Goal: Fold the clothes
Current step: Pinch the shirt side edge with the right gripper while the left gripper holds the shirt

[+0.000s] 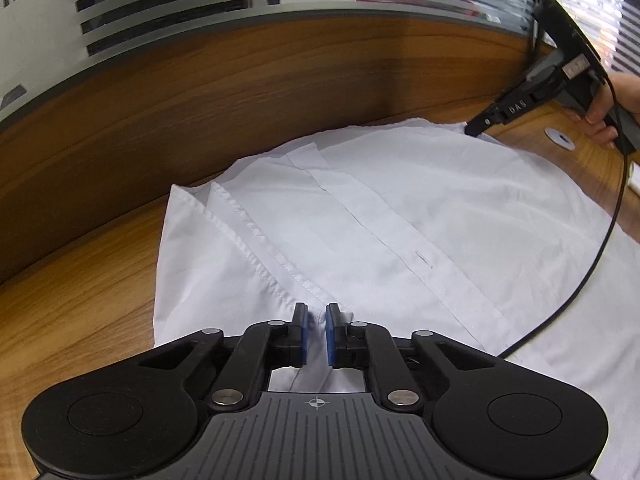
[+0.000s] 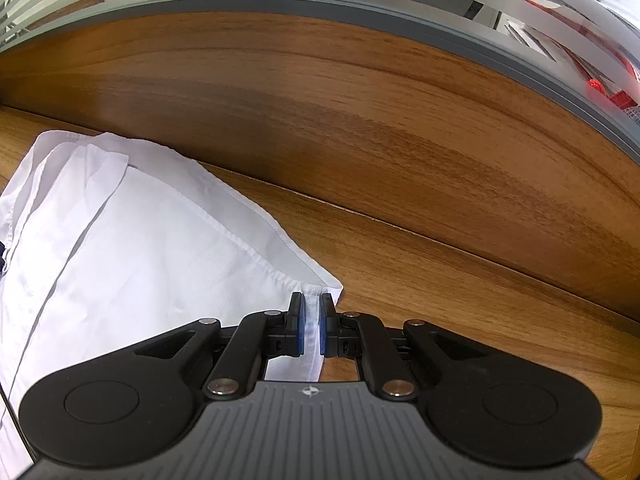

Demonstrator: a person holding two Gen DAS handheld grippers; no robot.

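Observation:
A white shirt (image 1: 380, 216) lies spread on the wooden table (image 1: 80, 300), its button placket running diagonally across it. My left gripper (image 1: 317, 314) is shut on a pinch of the shirt's fabric near a stitched hem. In the right wrist view the shirt (image 2: 140, 248) fills the left side, and my right gripper (image 2: 312, 306) is shut on its hemmed corner at the table. The left wrist view also shows the right gripper (image 1: 474, 130) from outside, at the shirt's far right edge, held by a hand (image 1: 604, 120).
A wooden partition (image 1: 280, 92) topped by striped frosted glass (image 1: 180, 0) borders the table's far side. A black cable (image 1: 600, 248) trails over the shirt's right part. A round white cable grommet (image 1: 560, 139) sits in the table at right.

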